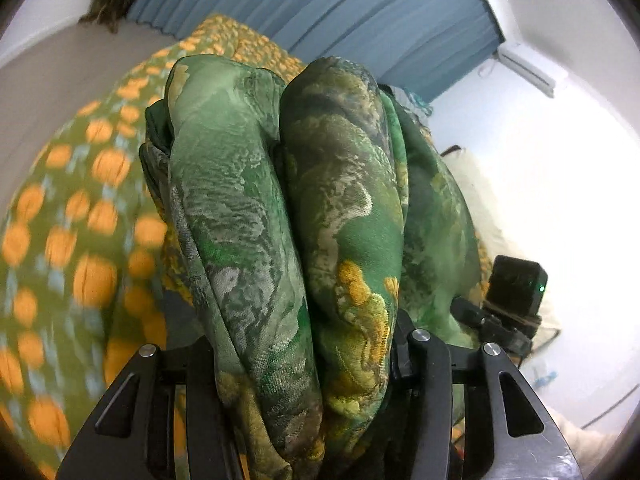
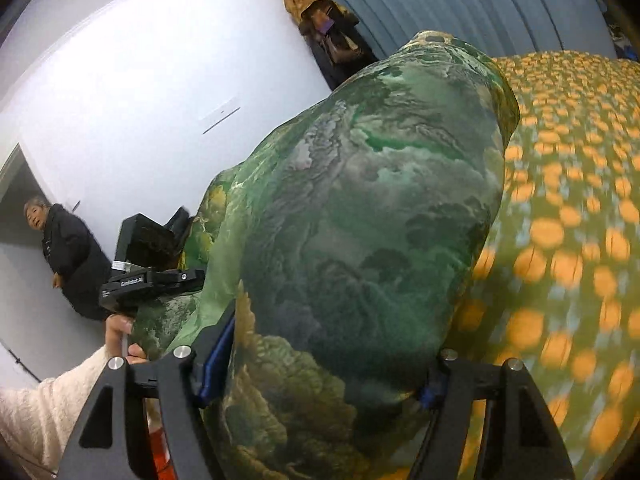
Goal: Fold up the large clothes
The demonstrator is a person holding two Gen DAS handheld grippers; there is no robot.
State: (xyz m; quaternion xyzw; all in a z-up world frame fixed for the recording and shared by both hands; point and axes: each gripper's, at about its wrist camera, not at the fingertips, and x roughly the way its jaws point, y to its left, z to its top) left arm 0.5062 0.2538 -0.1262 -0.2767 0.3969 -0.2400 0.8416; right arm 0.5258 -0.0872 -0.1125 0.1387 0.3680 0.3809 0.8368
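Green, silky cloth (image 1: pixel 296 216) with a painted-landscape print of grey-green clouds and yellow patches fills the middle of both wrist views. In the left wrist view it is bunched into two thick rolls standing side by side and touching along their length, both running up from between the black fingers of the left gripper (image 1: pixel 308 364), which is clamped on the bundle (the fingertips themselves are buried under the fabric). More of the same cloth hangs behind the right-hand roll.

In the right wrist view the cloth (image 2: pixel 360 216) forms one broad, smooth, rounded mass rising from the right gripper (image 2: pixel 320 372). Its jaws stand wide with the fabric wedged between them, blue pads showing at the inner edges, so this claw too is gripping the garment.

Under and behind the cloth lies an olive bedspread (image 2: pixel 568 200) dotted with orange spots, blurred in both views. A pleated blue curtain (image 1: pixel 320 4) hangs along the far wall. At lower left of the right wrist view, a hand (image 2: pixel 120 340) in a fluffy cream sleeve holds the other gripper's handle, and a bystander (image 2: pixel 68 256) in a dark coat stands by a doorway against the white wall.
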